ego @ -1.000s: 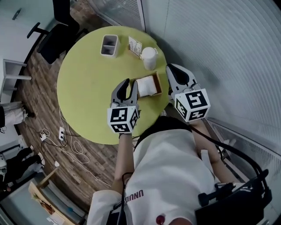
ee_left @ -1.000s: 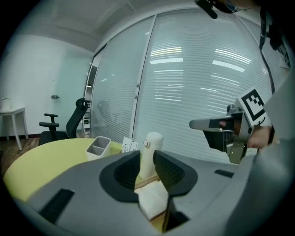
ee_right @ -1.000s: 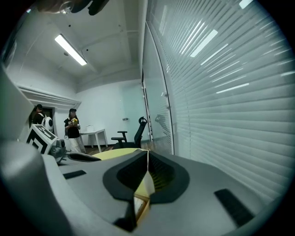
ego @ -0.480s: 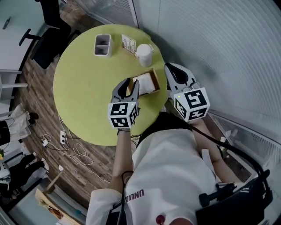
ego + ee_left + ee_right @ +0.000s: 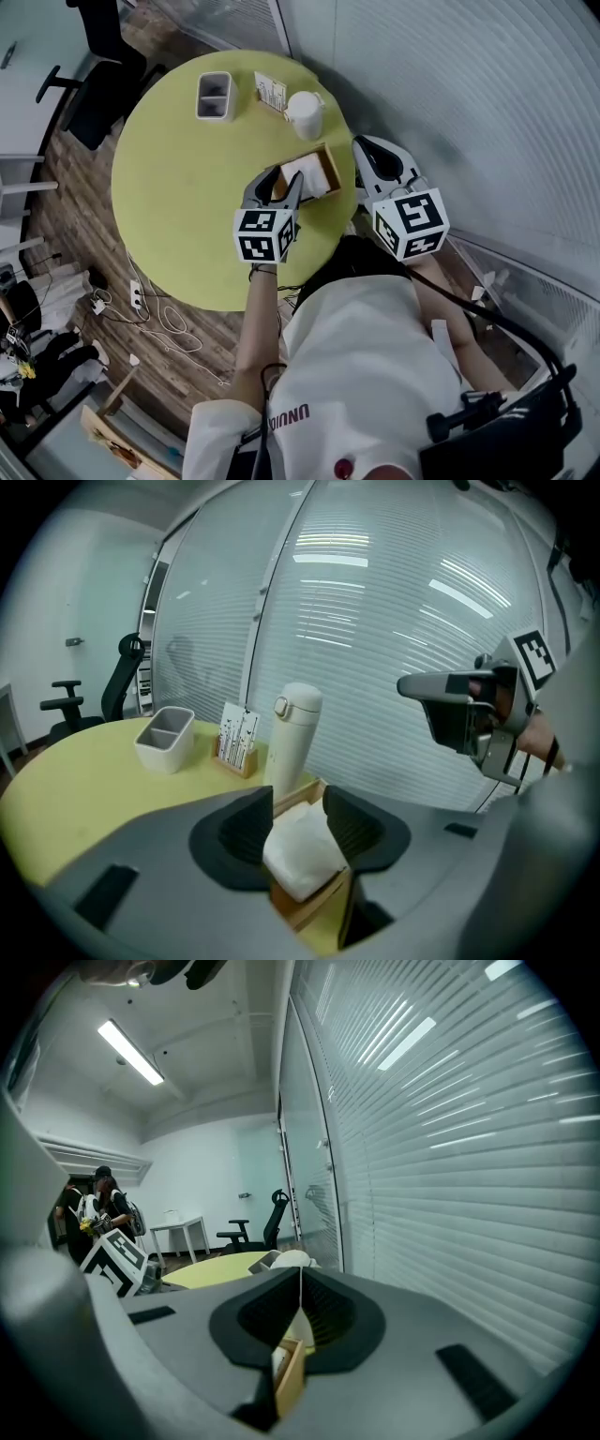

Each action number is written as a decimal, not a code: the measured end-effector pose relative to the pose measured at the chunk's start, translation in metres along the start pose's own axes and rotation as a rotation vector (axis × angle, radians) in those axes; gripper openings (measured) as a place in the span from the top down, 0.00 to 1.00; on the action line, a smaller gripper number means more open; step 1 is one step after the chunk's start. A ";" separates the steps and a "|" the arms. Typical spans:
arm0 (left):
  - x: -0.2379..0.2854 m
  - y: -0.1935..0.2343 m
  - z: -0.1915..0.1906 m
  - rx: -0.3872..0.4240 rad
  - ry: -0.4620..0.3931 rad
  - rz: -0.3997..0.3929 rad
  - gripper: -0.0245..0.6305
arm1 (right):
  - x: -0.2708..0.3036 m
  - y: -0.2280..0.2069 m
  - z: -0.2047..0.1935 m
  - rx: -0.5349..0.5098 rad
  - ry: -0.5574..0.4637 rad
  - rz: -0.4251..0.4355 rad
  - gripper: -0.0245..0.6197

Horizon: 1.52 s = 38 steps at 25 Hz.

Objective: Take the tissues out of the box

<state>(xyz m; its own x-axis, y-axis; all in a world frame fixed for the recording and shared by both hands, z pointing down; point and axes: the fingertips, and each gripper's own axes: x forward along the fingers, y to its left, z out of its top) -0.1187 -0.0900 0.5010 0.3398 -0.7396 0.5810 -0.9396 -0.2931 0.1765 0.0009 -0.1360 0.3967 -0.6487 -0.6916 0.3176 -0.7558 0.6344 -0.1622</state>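
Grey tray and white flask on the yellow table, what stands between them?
A small wooden stand of cards stands between the grey tray and the white flask, clear in the left gripper view.

Plain wooden box (image 5: 312, 902); soft white paper tissues (image 5: 302, 853); matt yellow-green tabletop (image 5: 178, 187)

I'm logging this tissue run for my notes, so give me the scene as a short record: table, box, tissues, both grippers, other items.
table: round, yellow-green
box: wooden, open-topped, near the table's edge by the person
tissues: white stack inside the box
left gripper: open, jaws have just been opening, tissues between them, pads not pressing
right gripper: jaws together, close by the box's edge
other items: white flask, grey two-part holder, card stand
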 end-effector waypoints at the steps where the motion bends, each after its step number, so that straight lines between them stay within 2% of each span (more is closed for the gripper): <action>1: 0.002 0.000 -0.002 0.000 0.008 -0.002 0.69 | -0.001 -0.001 0.000 0.001 0.000 -0.003 0.93; 9: 0.014 0.000 -0.021 -0.016 0.102 -0.018 0.66 | -0.005 -0.006 -0.003 0.008 0.005 -0.024 0.93; 14: 0.020 0.002 -0.030 -0.024 0.155 0.002 0.64 | -0.006 -0.009 -0.003 0.014 0.009 -0.033 0.93; 24: 0.031 0.004 -0.051 -0.040 0.261 -0.005 0.64 | -0.004 -0.009 -0.002 0.012 0.013 -0.038 0.93; 38: 0.039 0.005 -0.068 -0.049 0.348 -0.004 0.64 | -0.006 -0.012 -0.005 0.013 0.020 -0.049 0.93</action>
<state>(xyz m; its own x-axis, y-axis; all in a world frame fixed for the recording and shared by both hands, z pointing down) -0.1127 -0.0791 0.5789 0.3178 -0.4848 0.8148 -0.9418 -0.2604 0.2124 0.0136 -0.1379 0.4011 -0.6091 -0.7144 0.3444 -0.7877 0.5955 -0.1579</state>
